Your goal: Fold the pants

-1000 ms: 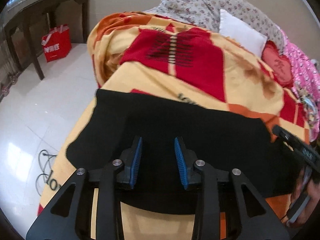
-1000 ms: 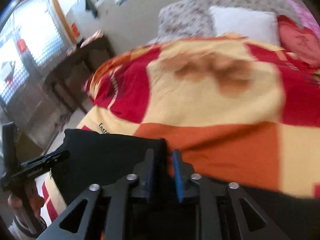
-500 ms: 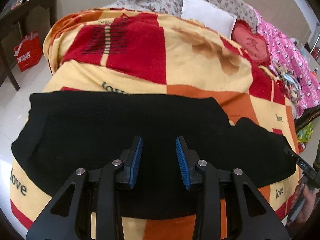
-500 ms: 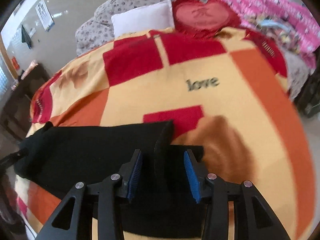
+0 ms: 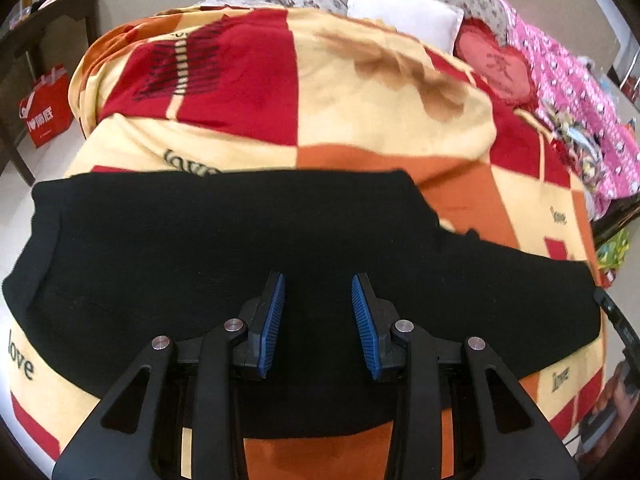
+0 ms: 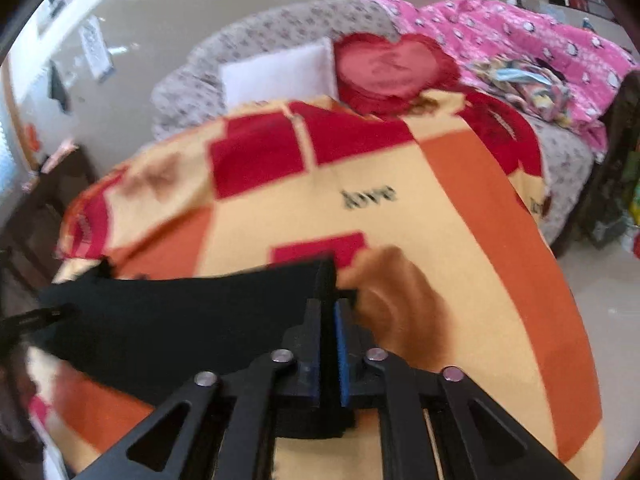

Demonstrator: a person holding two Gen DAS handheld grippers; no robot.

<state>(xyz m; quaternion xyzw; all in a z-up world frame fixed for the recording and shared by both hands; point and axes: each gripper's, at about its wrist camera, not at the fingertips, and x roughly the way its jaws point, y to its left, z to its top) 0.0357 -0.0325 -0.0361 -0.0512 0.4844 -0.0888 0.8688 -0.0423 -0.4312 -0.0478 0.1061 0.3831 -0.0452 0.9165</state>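
The right gripper (image 6: 329,312) has its jaws clenched on a raised fold of the black knit pants (image 5: 240,248). They have just been closing, and the cloth is pinched between the blue pads. In the right wrist view the rest of the pants runs off toward 9 o'clock, where it lies flat on the bed.

The left gripper (image 5: 318,312) has its jaws released — the two blue pads stand apart with nothing between them. They hang over the middle of the pants, and I cannot tell if they touch the cloth.

The pants lie in a long dark band across the near end of the soft checked blanket in red, orange and yellow (image 5: 360,128). In the left wrist view one end sits at 9 o'clock by the bed's edge and the other at 3 o'clock, where the other tool shows dimly. Farther off, at 12 to 1 o'clock, are a square white pillow (image 5: 400,20) and a red heart-shaped cushion (image 5: 496,64). A red paper bag (image 5: 46,110) stands on the floor at 10 o'clock.

What could go wrong? The pinch looks thin, so the cloth may slip out when it is lifted. The soft blanket may be caught too and come up with it. With only one end held, the fold may land crooked — or the end at 9 o'clock may slide off the bed.
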